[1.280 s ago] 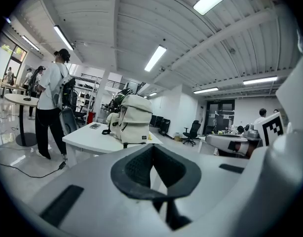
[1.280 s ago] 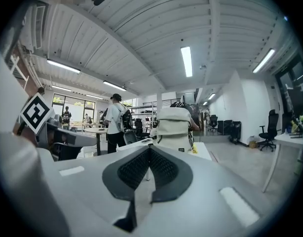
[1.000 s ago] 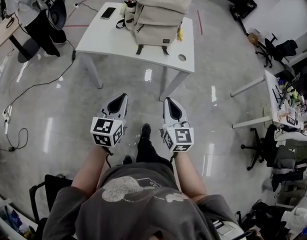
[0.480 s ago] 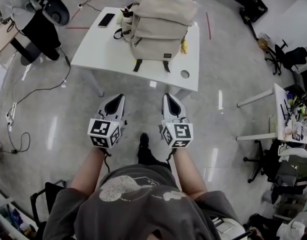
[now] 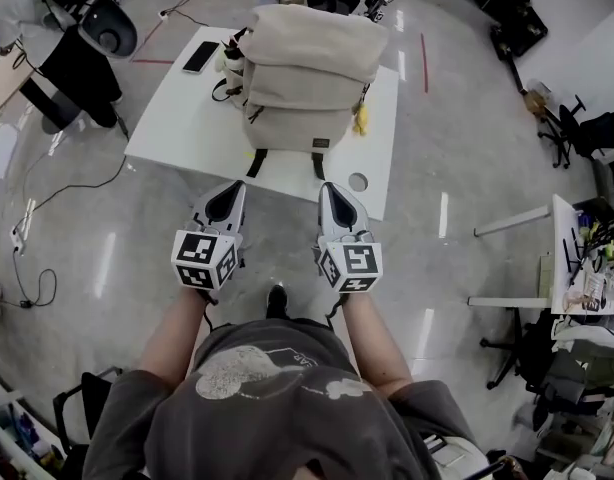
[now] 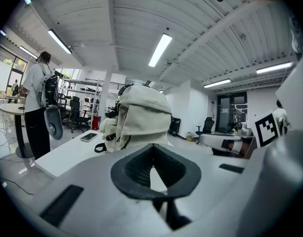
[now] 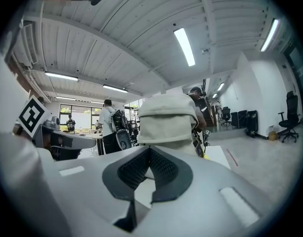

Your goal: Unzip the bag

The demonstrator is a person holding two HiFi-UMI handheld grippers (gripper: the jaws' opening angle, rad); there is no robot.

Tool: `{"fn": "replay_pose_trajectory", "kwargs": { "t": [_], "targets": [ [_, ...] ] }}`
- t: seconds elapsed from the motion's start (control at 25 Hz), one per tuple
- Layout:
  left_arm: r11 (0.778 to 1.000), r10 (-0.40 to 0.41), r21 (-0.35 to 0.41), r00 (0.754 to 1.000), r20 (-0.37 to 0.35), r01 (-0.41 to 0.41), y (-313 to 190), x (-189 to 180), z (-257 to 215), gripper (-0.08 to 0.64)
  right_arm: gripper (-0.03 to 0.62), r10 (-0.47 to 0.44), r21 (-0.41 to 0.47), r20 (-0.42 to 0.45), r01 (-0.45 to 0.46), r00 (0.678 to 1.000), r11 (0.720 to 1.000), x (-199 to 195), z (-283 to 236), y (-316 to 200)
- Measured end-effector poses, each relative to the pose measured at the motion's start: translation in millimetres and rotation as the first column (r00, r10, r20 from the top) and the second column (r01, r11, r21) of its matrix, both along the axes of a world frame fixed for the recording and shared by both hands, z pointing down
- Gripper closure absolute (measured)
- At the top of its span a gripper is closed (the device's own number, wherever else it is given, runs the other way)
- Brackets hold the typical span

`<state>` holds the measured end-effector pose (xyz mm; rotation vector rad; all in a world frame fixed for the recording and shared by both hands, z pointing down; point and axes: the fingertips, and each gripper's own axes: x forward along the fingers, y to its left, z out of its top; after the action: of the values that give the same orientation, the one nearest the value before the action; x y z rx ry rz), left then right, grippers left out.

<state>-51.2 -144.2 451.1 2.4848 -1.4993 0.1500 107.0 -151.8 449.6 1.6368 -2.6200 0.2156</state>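
A beige backpack point(image 5: 302, 78) stands upright on a white table point(image 5: 167, 118), its two dark straps hanging toward the near edge. It also fills the middle of the left gripper view point(image 6: 141, 115) and the right gripper view point(image 7: 169, 117). My left gripper point(image 5: 233, 188) and right gripper point(image 5: 331, 188) are held side by side at the table's near edge, just short of the bag and not touching it. Both are shut with nothing between the jaws, seen too in the left gripper point(image 6: 152, 148) and right gripper point(image 7: 149, 150) views.
A phone point(image 5: 200, 56) lies on the table left of the bag, and a yellow tag point(image 5: 360, 120) hangs at its right. The table has a cable hole point(image 5: 358, 181). A person point(image 6: 35, 107) stands at left; cables point(image 5: 47, 198) and office chairs point(image 5: 577, 133) surround the table.
The person carrying the grippers has walked up to the table, so the bag and table have come closer. Both grippers stayed shut and now reach the table's near edge.
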Motion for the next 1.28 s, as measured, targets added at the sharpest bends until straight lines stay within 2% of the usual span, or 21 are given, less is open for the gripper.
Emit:
{"fn": "replay_pose_trajectory", "kwargs": {
  "t": [0.24, 0.6, 0.92, 1.28],
  "targets": [
    [0.999, -0.043, 0.011, 0.999, 0.019, 0.042, -44.7, 10.0, -2.9, 0.554, 0.592, -0.051, 0.001, 0.003, 0.051, 0.999, 0.999, 1.8, 1.6, -48.2],
    [0.999, -0.048, 0.004, 0.999, 0.026, 0.048, -75.4, -2.8, -3.4, 0.554, 0.592, -0.087, -0.011, 0.012, 0.088, 0.996, 0.996, -25.2, 2.7, -72.7],
    [0.999, 0.043, -0.012, 0.999, 0.006, -0.043, -122.0, -7.6, 8.0, 0.554, 0.592, -0.032, -0.029, -0.008, 0.032, 0.999, 0.999, -40.1, 9.0, -109.6],
    [0.992, 0.12, -0.025, 0.993, 0.017, -0.12, -177.8, -20.5, 27.1, 0.554, 0.592, -0.029, -0.055, -0.03, 0.028, 0.999, 0.998, -80.0, 27.0, -153.3]
  ]
}}
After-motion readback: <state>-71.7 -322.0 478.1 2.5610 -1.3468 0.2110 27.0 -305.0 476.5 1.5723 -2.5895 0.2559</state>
